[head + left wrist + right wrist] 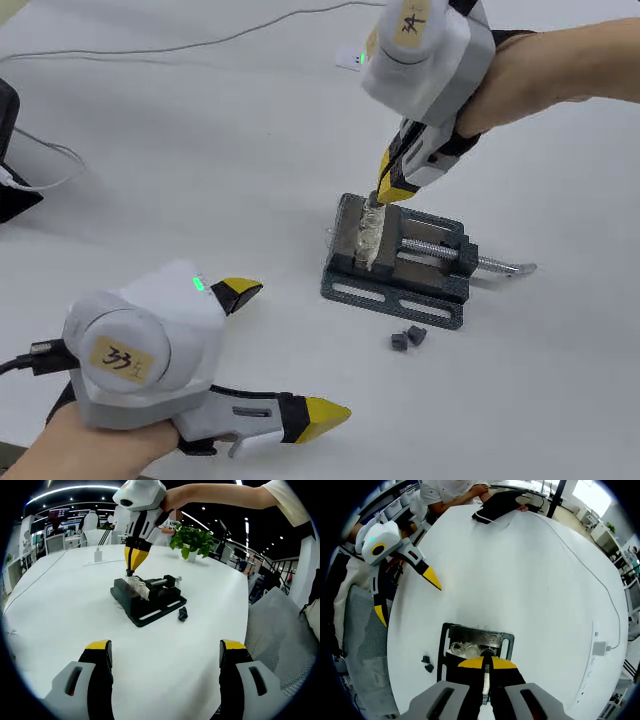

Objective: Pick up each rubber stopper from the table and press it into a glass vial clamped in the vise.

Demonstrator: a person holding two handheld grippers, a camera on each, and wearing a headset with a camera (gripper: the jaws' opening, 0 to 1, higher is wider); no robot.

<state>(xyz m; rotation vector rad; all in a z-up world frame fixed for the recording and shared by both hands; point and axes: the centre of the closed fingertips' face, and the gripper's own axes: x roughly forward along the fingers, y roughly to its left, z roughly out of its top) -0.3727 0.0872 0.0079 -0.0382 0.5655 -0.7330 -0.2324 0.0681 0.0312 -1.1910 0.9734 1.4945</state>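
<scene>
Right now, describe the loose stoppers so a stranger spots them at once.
Find the black vise on the white table. Beside its base, toward the person, lie two small dark grey stoppers. Unlike the clear vials clamped above, they sit loose.

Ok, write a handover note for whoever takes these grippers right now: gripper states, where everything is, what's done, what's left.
Left hand-held gripper: open, empty, on the near side of the table, away from the vise.
Right hand-held gripper: jaws shut, tips pointing down at the top of the glass vials clamped in the vise. Cannot tell if a stopper is between the tips.
Two rubber stoppers lie loose on the table beside the vise.
Done: unclear how many vials are plugged.
Left: probably finish this press, then seat the two loose stoppers.
</scene>
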